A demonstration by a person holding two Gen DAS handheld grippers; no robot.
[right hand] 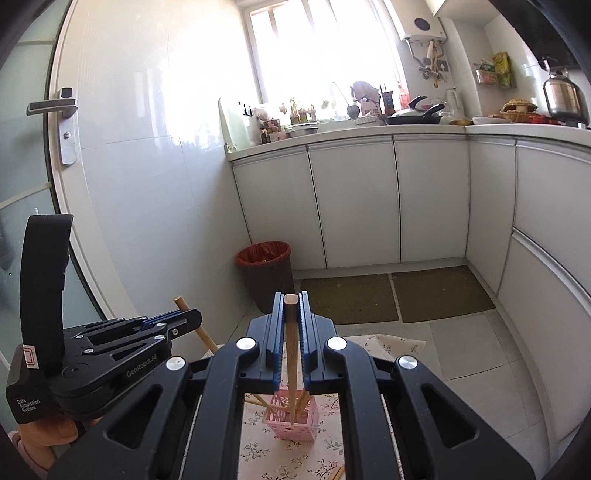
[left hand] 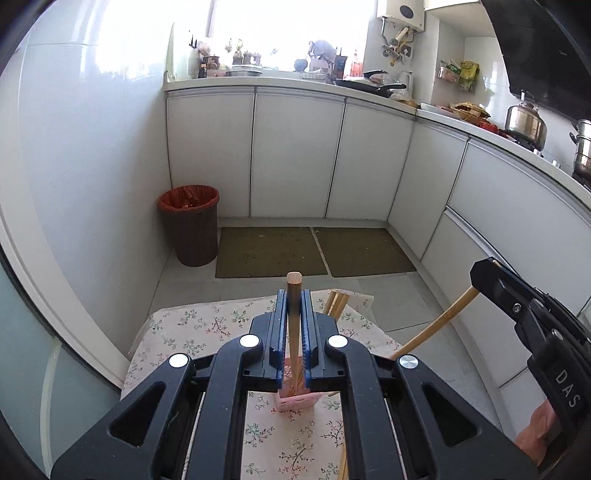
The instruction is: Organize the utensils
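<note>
Left wrist view: left hand-held gripper point(left hand: 294, 295) clamps a round wooden chopstick point(left hand: 294, 314) above the pink slotted plastic basket point(left hand: 295, 402); right hand-held gripper point(right hand: 291, 306) pinches another wooden stick point(right hand: 291, 350).

A home kitchen: white cabinets point(left hand: 295, 155) under an L-shaped counter point(right hand: 369, 130) crowded with a frying pan point(left hand: 369, 86), steel kettle point(left hand: 526, 122) and pots; range hood point(left hand: 546, 48) above; wall-mounted water heater point(right hand: 424, 26) by a bright window point(right hand: 314, 48); lined trash bin point(left hand: 190, 225) and floor mats point(left hand: 314, 251) on tile.
</note>
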